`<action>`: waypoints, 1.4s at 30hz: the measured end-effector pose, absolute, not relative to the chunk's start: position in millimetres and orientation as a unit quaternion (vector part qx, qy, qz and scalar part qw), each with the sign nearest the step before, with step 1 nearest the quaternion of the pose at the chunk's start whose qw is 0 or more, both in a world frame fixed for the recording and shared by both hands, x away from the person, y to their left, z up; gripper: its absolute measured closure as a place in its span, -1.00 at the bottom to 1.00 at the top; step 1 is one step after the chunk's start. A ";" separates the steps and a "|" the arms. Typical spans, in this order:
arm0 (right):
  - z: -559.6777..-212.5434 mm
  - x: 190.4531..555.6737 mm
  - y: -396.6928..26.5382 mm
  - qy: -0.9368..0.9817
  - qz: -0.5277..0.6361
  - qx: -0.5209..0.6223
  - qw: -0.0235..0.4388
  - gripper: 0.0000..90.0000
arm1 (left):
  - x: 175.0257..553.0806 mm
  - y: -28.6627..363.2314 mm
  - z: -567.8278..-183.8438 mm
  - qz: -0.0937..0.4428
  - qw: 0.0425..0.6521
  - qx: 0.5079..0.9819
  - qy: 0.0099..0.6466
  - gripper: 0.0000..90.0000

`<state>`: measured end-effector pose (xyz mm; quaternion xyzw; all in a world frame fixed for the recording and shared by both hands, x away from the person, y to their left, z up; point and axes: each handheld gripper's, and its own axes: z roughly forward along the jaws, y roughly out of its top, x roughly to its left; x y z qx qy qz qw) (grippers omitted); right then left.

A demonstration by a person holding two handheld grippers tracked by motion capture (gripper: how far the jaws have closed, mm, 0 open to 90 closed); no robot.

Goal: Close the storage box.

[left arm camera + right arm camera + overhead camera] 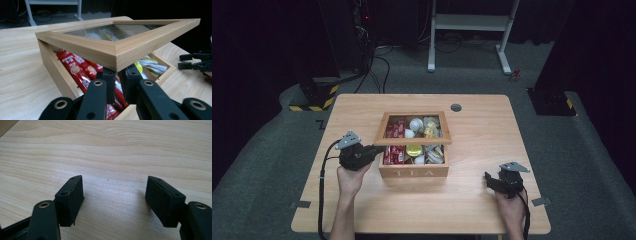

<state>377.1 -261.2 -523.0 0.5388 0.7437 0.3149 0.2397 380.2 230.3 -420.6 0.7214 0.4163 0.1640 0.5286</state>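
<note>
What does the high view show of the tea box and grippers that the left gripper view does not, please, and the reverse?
High view: the whole tea box with TEA on its front, the person's hands, and the floor beyond the table. Left gripper view: the left gripper with jaws nearly shut under the corner of the raised glass lid, and red sachets close up. Both: the box, lid, table and open right gripper.
</note>
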 end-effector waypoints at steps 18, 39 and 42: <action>-520.6 379.5 -248.6 0.743 0.339 0.536 0.214 -0.08 | 390.4 233.4 -406.0 0.154 0.536 0.721 0.411 0.83; -471.0 377.1 -178.4 0.771 0.469 0.396 0.167 -0.07 | 396.1 229.3 -396.9 0.157 0.533 0.729 0.401 0.85; -465.1 379.4 -169.5 0.775 0.469 0.385 0.176 -0.07 | 396.8 229.6 -396.2 0.157 0.533 0.728 0.401 0.87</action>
